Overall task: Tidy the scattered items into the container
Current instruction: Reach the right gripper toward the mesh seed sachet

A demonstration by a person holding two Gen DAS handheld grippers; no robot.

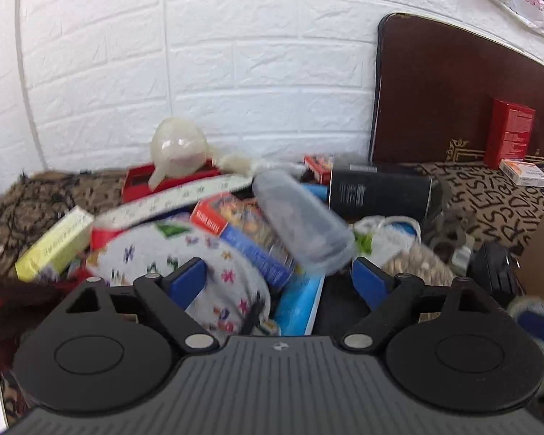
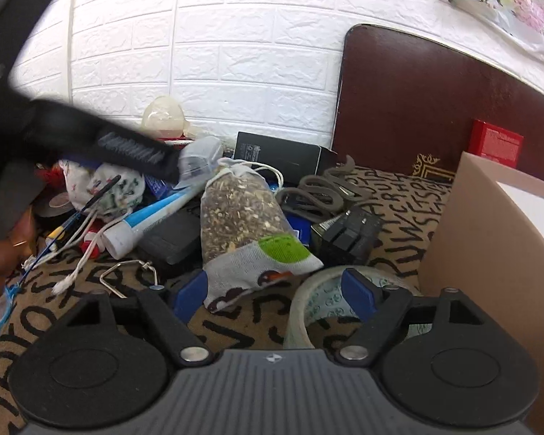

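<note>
While the left gripper (image 1: 279,282) hovers wide and empty over the clutter, the right gripper (image 2: 272,290), open too, must close on the patterned grey sock (image 2: 257,272) for the tan cardboard box (image 2: 489,253).

The patterned cloth (image 2: 399,217) bears large black letters; box print is too blurred.

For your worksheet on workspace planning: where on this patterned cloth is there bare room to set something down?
Bare cloth lies between the coiled strap, the brown headboard and the cardboard box. The pile around the herb pouch is crowded.
</note>
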